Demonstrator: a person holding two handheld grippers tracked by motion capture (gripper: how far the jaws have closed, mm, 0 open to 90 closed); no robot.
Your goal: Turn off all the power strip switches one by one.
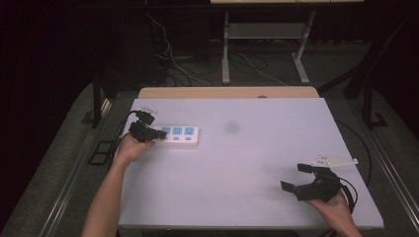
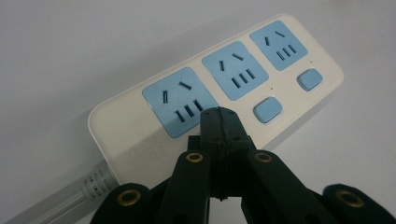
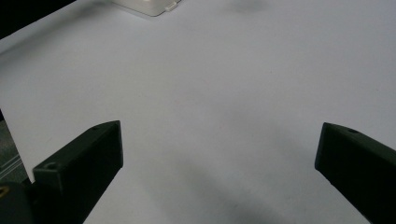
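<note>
White surface (image 1: 247, 163), dark room behind. Power strip (image 1: 179, 136) at far left, long axis left-right. Left gripper (image 2: 219, 116) pinched shut, empty, over its left end near first switch. Right gripper (image 1: 296, 180) wide open, near right, idle.

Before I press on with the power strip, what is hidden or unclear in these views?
- Third switch of the power strip: left gripper view, behind the shut left tool.
- Whether that tool touches the strip: its own tips cover the contact spot.
- Grey cable: cut off by the bottom-left edge.
- Strip in the right gripper view: only a corner, cut by the top edge.
- Socket markings: high view, too small.
</note>
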